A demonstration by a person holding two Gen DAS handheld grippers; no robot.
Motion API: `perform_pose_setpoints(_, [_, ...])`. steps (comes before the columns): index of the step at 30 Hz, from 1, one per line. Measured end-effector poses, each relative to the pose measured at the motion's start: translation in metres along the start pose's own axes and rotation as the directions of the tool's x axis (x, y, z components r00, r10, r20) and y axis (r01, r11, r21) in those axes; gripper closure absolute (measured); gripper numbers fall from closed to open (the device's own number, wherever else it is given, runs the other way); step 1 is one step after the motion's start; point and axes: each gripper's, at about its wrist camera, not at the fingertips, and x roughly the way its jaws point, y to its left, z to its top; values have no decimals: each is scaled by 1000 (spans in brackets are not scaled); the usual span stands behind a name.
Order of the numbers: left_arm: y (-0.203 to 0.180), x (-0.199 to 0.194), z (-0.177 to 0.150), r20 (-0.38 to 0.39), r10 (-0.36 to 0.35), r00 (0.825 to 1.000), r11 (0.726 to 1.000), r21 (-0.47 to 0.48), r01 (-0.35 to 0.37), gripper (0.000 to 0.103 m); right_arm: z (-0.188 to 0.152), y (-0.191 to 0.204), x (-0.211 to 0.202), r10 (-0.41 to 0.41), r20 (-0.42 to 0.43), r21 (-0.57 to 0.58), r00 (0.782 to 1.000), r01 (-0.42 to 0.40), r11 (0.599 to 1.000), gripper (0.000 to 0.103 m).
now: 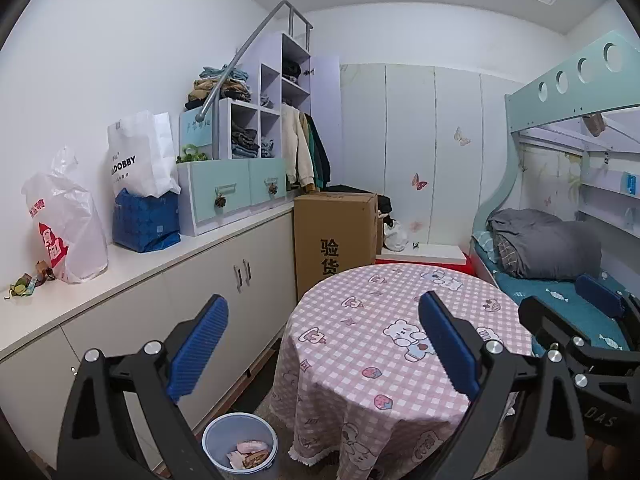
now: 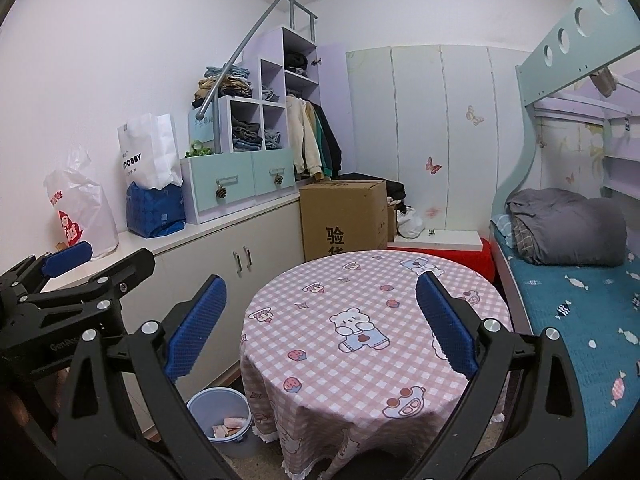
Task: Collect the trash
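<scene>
1. Left gripper (image 1: 323, 344): fingers spread wide, nothing between the blue ribbed pads (image 1: 198, 348). Held high, facing the round table.

2. Right gripper (image 2: 321, 322): fingers likewise spread wide, empty. It shows at the right edge of the left wrist view, so we judge the two sit side by side at about the same height.

3. Trash bin (image 1: 239, 446): pale blue plastic bucket on the floor, just beside the table's skirt. It lies below and slightly left of our left fingers, and below and left of the right fingers too. Inside: pink and brown wrappers (image 1: 250, 455), heaped with no clear long axis. We judge the left gripper nearer.

4. Table (image 1: 360, 312): pink checked cloth printed with bears and strawberries; no loose trash visible on its top, straight ahead of both pairs of fingers.

5. Crumpled wrapper scraps (image 1: 28, 282): on the white counter far left of our left fingers, beside a white plastic bag (image 1: 66, 232) with red print. Possibly remaining trash; the left gripper is nearer.

6. Readable writing: "DOBBY" on the white paper bag (image 1: 138, 156); "验货" on the cardboard box (image 1: 334, 236); "DAS" on the right gripper body; "Gen" on the left gripper body, remainder unclear.
</scene>
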Motion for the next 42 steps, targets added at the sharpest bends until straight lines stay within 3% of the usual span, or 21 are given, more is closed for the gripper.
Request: perform_pose_setpoints(42, [3,0,-2,-8,1,1000,1000,14,-1,9,3,-4,-4,22,-6,6,1000,-22,1000,8])
